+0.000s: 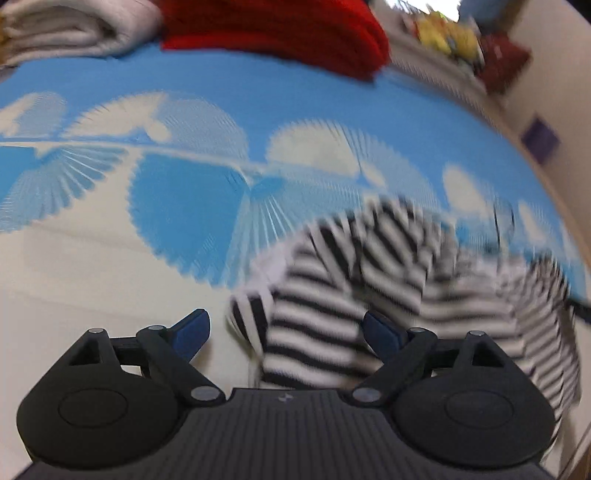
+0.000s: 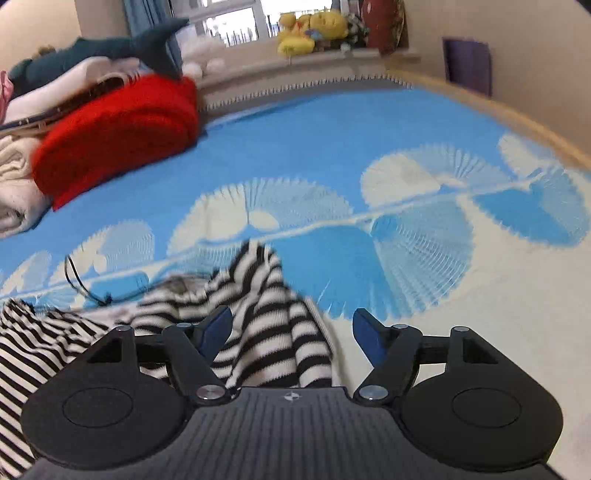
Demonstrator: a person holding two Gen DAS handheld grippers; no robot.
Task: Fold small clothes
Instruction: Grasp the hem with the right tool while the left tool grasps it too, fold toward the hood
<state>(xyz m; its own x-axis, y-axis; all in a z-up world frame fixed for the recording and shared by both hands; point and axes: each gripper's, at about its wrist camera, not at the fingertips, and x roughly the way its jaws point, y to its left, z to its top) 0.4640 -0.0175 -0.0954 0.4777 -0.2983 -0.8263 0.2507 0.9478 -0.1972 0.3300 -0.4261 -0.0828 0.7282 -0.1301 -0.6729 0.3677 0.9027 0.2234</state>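
A small black-and-white striped garment (image 1: 388,295) lies crumpled on the blue-and-white patterned bed cover (image 1: 184,184). In the left wrist view my left gripper (image 1: 284,328) stands open, its blue pads wide apart, with a striped edge of the garment lying loose between them. The view is motion-blurred. In the right wrist view the same striped garment (image 2: 258,314) bunches up in front of my right gripper (image 2: 291,328). That gripper is open too, with a fold of the cloth between its pads, neither pad pressing on it.
A red folded knit (image 2: 122,136) and white folded cloth (image 1: 66,29) are stacked at the far side of the bed. A thin black cord (image 2: 85,284) lies by the garment. Plush toys (image 2: 314,29) sit on the window ledge, and a wall (image 2: 517,44) bounds the right.
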